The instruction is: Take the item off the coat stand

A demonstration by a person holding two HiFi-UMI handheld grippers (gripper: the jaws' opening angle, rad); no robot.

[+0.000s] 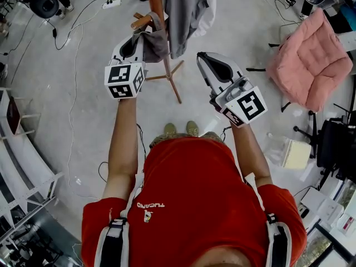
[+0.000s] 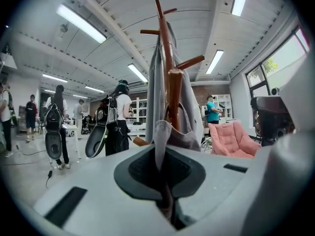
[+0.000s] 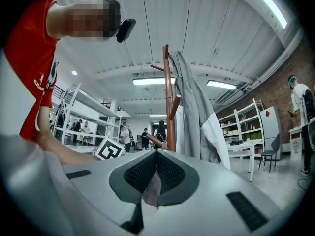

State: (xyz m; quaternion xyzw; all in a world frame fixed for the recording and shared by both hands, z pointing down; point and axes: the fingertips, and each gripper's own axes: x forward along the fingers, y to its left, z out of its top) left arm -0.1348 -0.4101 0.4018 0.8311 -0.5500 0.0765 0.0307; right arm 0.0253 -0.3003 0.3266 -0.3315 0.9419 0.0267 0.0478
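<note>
A wooden coat stand (image 1: 157,4) rises in front of me, and a long grey garment (image 1: 181,15) hangs on it. A smaller grey cloth item (image 1: 154,42) hangs by a lower peg (image 1: 142,21). My left gripper (image 1: 138,43) is shut on a fold of that cloth. In the left gripper view the cloth (image 2: 170,134) runs up from the shut left gripper (image 2: 161,156) to the stand (image 2: 167,77). My right gripper (image 1: 203,57) hovers to the right of the stand, shut and holding nothing. In the right gripper view the stand (image 3: 167,92) is just beyond the right gripper (image 3: 157,152).
The stand's splayed feet (image 1: 169,77) rest on the concrete floor. A white garment (image 1: 208,4) hangs on its far side. A pink cushioned seat (image 1: 311,60) is at the right. Cables and a power strip (image 1: 111,4) lie at the back left. People (image 2: 118,122) stand behind.
</note>
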